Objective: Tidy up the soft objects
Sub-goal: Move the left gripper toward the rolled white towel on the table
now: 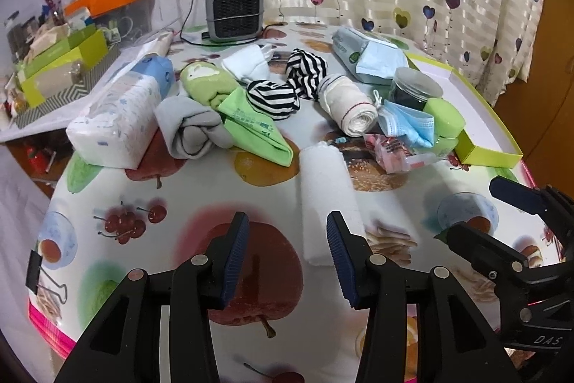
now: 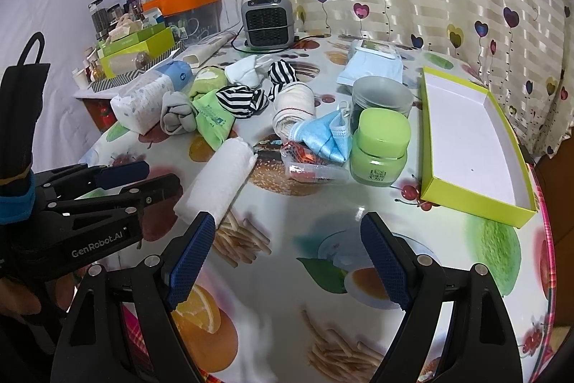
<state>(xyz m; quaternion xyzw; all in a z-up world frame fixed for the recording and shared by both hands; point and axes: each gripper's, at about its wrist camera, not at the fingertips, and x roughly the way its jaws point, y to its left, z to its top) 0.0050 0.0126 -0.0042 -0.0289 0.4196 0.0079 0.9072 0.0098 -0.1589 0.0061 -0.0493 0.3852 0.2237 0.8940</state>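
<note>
A rolled white towel (image 1: 328, 200) (image 2: 219, 180) lies nearest, just ahead of my left gripper (image 1: 288, 257), which is open and empty. Behind it lie a grey sock (image 1: 190, 128), a green cloth (image 1: 258, 131), striped black-and-white socks (image 1: 272, 96), a rolled cream cloth (image 1: 348, 104), white socks (image 1: 247, 63) and blue face masks (image 1: 409, 124) (image 2: 323, 135). A shallow lime-green box lid (image 2: 477, 200) stands empty at the right. My right gripper (image 2: 287, 261) is open and empty over the table's front, between towel and lid.
A tissue pack (image 1: 118, 117), a green jar (image 2: 380, 149), a glass jar (image 2: 380, 96), a snack packet (image 2: 308, 164), a wipes pack (image 2: 373, 60) and a grey heater (image 2: 267, 20) stand on the fruit-print tablecloth (image 2: 323, 221). A cluttered side shelf (image 2: 143, 49) is at the left.
</note>
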